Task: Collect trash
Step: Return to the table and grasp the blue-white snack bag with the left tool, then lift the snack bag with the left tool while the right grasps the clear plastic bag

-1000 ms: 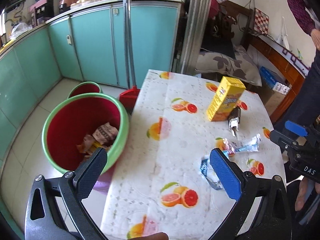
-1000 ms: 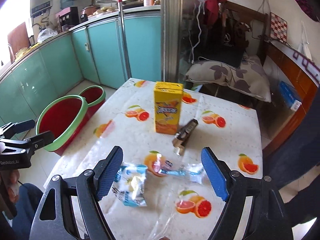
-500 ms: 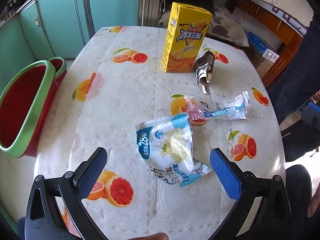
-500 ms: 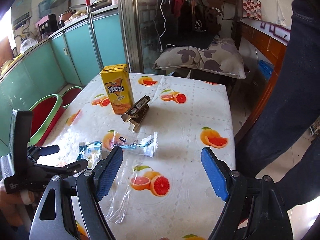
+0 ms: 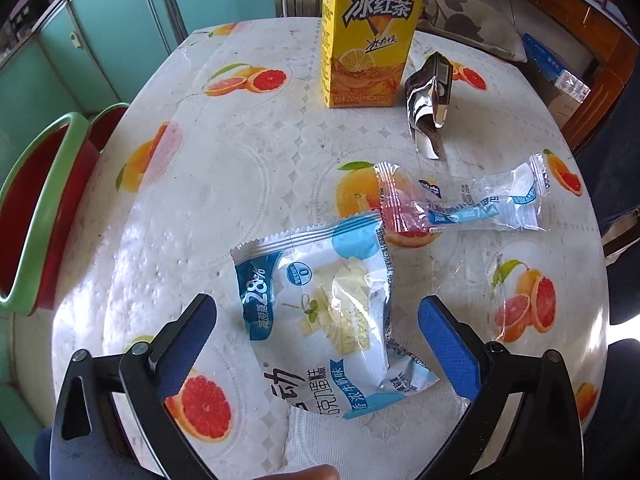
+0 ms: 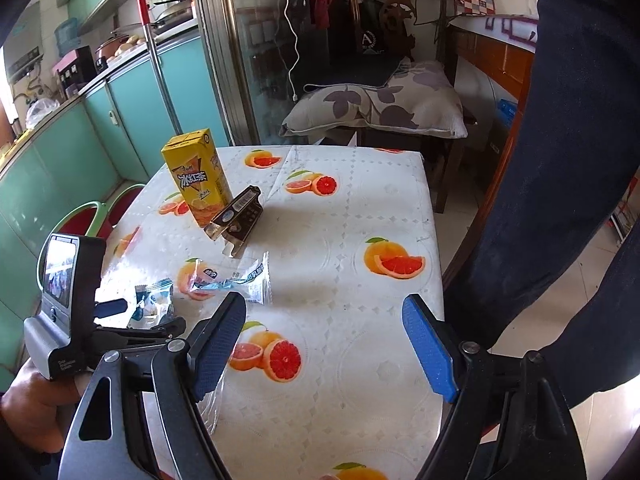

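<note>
A torn white-and-blue cake wrapper (image 5: 320, 304) lies flat on the orange-print tablecloth (image 5: 240, 160). My left gripper (image 5: 316, 312) points down over it, jaws closing; the wrapper is between the pads, which stand clear of it. Beyond lie a clear wrapper (image 5: 460, 204), a crumpled dark foil pack (image 5: 430, 96) and an upright yellow tea carton (image 5: 368, 32). My right gripper (image 6: 324, 310) hangs open over bare tablecloth at the near right, with nothing between its fingers. From there the cake wrapper (image 6: 154, 304) shows under the left gripper (image 6: 140, 316).
A red bin with a green rim (image 5: 36, 216) stands on the floor left of the table. A person's dark trouser leg (image 6: 560, 200) stands close at the table's right edge. A cushioned chair (image 6: 380, 108) is behind the table. Clear plastic (image 6: 212, 404) lies under my right gripper's left finger.
My left gripper swung from above the red bin to the table and sank over the cake wrapper, its jaws a little narrower. My right gripper shifted right across the table, still open.
</note>
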`<action>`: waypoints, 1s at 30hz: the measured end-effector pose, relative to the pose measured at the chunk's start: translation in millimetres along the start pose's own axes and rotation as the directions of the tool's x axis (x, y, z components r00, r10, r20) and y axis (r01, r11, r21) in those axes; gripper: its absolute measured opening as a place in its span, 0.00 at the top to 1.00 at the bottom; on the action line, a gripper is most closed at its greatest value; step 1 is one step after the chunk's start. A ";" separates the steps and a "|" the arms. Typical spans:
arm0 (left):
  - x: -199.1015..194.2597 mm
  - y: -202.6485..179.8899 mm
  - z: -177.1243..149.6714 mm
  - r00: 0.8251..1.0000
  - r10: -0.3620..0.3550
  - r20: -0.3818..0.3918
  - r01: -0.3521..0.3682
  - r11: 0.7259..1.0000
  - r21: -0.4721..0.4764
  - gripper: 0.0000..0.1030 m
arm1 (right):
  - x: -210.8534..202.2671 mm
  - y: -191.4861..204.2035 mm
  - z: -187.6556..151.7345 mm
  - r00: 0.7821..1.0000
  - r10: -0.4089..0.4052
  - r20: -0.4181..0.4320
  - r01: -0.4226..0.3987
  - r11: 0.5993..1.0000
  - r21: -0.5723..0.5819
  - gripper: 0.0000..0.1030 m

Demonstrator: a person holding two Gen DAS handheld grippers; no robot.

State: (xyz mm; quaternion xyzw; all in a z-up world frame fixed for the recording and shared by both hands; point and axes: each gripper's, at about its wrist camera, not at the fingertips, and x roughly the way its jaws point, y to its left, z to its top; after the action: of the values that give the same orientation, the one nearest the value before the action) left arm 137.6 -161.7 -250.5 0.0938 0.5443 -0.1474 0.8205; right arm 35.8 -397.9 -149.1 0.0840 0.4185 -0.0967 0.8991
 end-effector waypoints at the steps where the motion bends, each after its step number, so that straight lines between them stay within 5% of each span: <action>1: 1.4 -0.6 -0.5 1.000 0.000 -0.006 0.000 1.000 0.003 0.14 | 0.7 0.3 -0.2 1.000 -0.001 0.000 0.001 1.000 -0.001 0.22; 7: -5.2 -5.5 -0.6 1.000 -0.017 0.010 0.016 0.999 0.031 0.38 | 8.9 3.2 -0.2 1.000 0.009 -0.012 -0.009 1.000 -0.007 0.22; 11: -9.2 -2.9 0.0 1.000 -0.018 0.026 0.017 0.999 0.037 0.69 | 18.0 10.8 1.6 0.999 0.020 -0.026 -0.021 0.999 -0.026 0.22; 20: -17.3 20.0 1.5 0.999 -0.027 0.042 0.027 1.000 0.001 0.72 | 46.3 36.3 8.9 0.995 0.075 -0.070 -0.078 0.996 -0.041 0.22; 30: -78.4 76.2 4.3 0.983 0.020 0.180 -0.008 0.998 -0.067 0.72 | 104.1 58.4 21.5 0.982 0.122 -0.146 -0.124 0.992 -0.006 0.22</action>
State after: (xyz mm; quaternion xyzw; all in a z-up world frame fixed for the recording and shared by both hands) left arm 139.0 -80.5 -177.1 0.0570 0.4714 -0.1314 0.8702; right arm 131.6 -357.3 -211.4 0.1096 0.4775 -0.0313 0.8712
